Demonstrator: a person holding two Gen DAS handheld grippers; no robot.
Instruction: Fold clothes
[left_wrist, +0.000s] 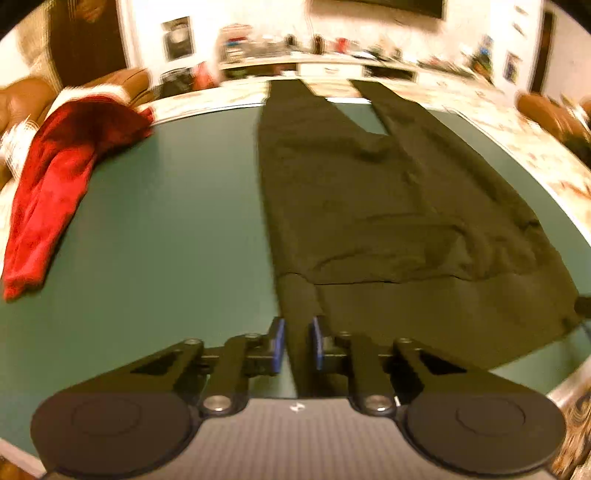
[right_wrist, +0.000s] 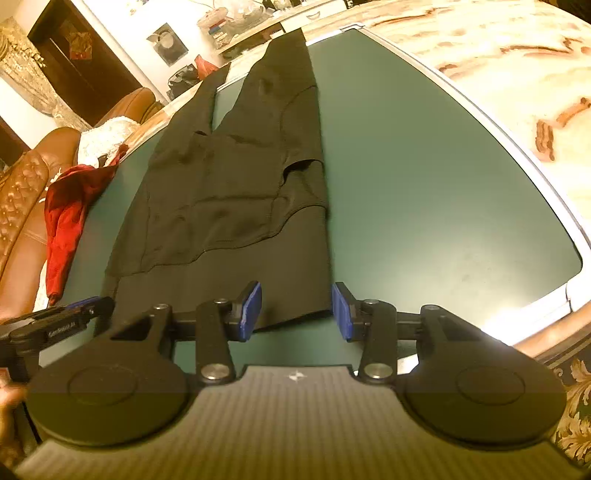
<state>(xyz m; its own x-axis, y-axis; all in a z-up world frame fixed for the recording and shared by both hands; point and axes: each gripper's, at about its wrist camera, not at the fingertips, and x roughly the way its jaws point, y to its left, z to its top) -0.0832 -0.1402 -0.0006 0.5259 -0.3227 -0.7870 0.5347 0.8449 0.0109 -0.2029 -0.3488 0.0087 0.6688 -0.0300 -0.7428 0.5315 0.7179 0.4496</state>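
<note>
A pair of black trousers (left_wrist: 388, 206) lies lengthwise on the green table mat (left_wrist: 166, 221), legs pointing away, with a fold across the middle. My left gripper (left_wrist: 297, 341) is shut on the near left corner of the trousers; dark cloth runs between its blue pads. In the right wrist view the trousers (right_wrist: 229, 192) lie flat, and my right gripper (right_wrist: 297, 310) is open, its pads either side of the near right corner of the cloth. The left gripper (right_wrist: 74, 314) shows at that view's left edge.
A red garment (left_wrist: 55, 192) lies crumpled at the mat's left edge, also in the right wrist view (right_wrist: 70, 206). Brown leather seats (right_wrist: 26, 206) stand left of the table. The marble tabletop (right_wrist: 498, 74) surrounds the mat. Cluttered shelves stand far behind.
</note>
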